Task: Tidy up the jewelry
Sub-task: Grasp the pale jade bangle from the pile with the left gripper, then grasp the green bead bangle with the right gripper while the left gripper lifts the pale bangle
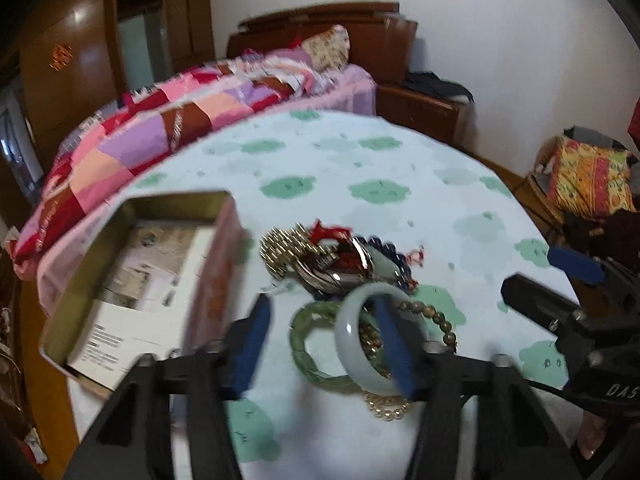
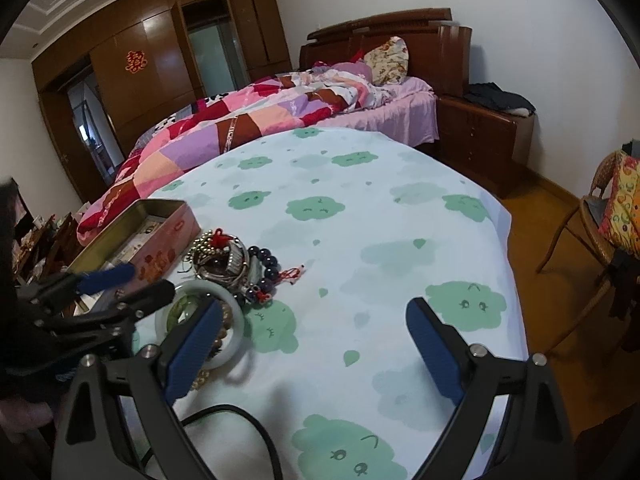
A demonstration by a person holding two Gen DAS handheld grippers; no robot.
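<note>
the jewelry heap lies on the cloud-print cloth just beside the open tin. the left gripper stands half spread, one pad inside the pale jade bangle (no clear pinch, the view is blurred), the green bangle between the pads. the right gripper gapes wide over bare cloth, holding nothing

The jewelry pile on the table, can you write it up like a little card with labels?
surface: table with a cloud-print cloth
box: open tin, left of the pile
white bangle: tilted, one blue finger of the left gripper through its ring
green bangle: lying beside it
bead strings: heaped behind
right gripper: open over bare cloth
</note>
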